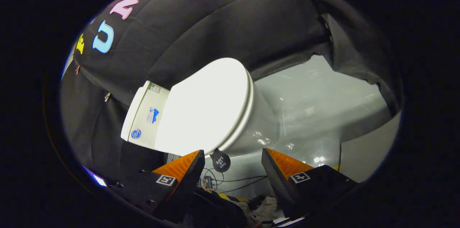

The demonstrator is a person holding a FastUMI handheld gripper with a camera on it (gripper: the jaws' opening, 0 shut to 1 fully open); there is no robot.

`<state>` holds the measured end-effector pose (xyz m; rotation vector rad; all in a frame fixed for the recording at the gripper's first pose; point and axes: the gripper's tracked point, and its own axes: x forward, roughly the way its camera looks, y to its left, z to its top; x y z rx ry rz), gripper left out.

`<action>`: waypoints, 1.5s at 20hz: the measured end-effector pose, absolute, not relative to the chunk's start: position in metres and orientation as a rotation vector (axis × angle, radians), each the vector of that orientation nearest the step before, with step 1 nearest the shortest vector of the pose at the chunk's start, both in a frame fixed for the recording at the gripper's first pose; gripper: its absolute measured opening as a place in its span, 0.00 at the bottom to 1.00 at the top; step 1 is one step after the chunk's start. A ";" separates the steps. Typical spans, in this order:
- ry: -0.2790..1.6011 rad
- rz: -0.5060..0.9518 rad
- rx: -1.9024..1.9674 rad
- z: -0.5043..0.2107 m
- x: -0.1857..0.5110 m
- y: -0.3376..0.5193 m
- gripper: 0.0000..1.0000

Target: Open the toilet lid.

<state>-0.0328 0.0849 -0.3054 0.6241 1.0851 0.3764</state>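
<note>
- One view, a fisheye riding on the gripper [233, 163], looking forward along its two fingers [187, 165].
- Fingers sit at the bottom of the view, spread apart, nothing between them.
- Camera is rolled hard: the toilet [215, 113] appears tipped sideways, its tank [143, 116] on one side and its bowl on the other.
- Facing: straight at the closed toilet lid [205, 105], with the black cloth wall [222, 16] behind it and the pale floor [316, 95] beside it.
- Range: near; the lid's edge lies just ahead of the fingertips, not touching.
- A small round black tag [220, 160] hangs by the lid's edge, between the fingertips.
- Cables [233, 181] on the floor show below, between the fingers.
</note>
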 end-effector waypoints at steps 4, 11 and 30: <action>1.158 0.376 0.668 -0.333 -0.043 0.098 0.99; 1.177 0.470 0.774 -0.332 -0.050 0.141 0.60; 1.145 0.589 0.499 -0.298 -0.051 0.139 0.13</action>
